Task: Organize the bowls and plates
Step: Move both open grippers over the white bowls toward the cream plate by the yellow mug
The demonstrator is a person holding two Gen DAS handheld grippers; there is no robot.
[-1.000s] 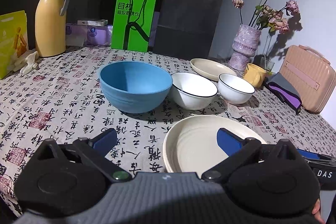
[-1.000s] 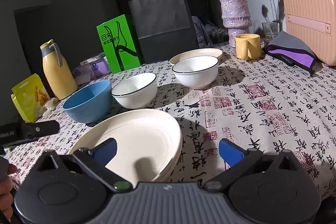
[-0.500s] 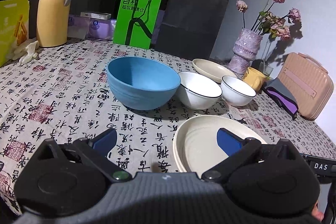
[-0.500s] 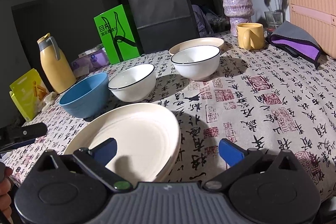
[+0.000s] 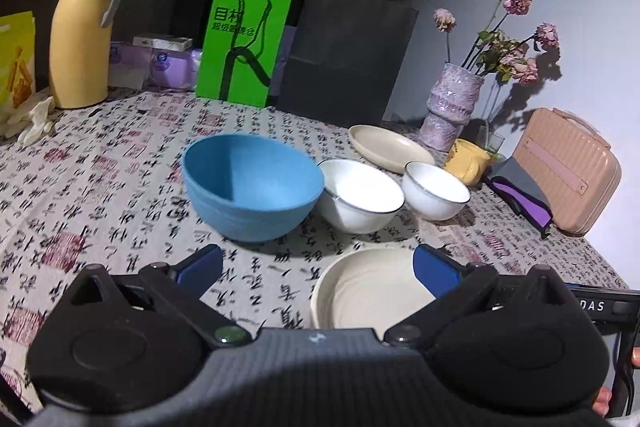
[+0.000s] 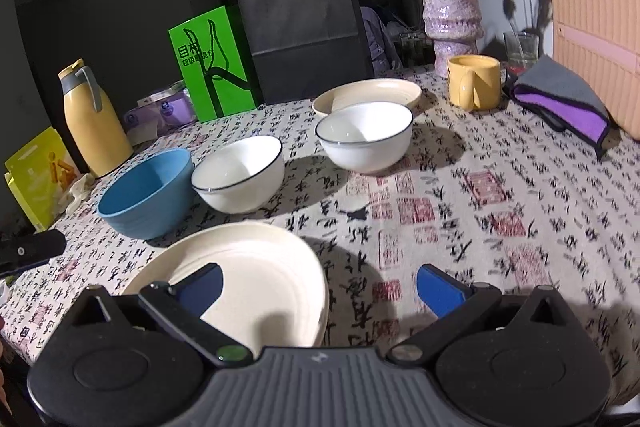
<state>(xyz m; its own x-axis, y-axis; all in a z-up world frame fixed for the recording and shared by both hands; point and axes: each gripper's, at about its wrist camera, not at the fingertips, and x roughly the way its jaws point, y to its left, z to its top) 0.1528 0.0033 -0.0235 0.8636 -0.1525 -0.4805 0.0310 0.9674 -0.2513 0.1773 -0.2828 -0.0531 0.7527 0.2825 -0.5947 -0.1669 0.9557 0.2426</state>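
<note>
On the tablecloth (image 5: pixel 100 163), blue bowl (image 5: pixel 252 187) and two white bowls (image 5: pixel 360 201) sit upright; both jaws gape wide, empty.

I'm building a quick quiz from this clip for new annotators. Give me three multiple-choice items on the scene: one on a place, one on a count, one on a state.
1. What stands right beside the blue bowl?
A. a white bowl
B. the yellow mug
C. the vase

2. How many cream plates are on the table?
A. one
B. two
C. four

3. How are both grippers?
A. shut on a bowl
B. shut on a plate
C. open, holding nothing

Answers:
1 A, the nearer white bowl sits against it.
2 B, the near plate and the far plate.
3 C, the left gripper and right gripper have their blue fingers spread wide.
</note>
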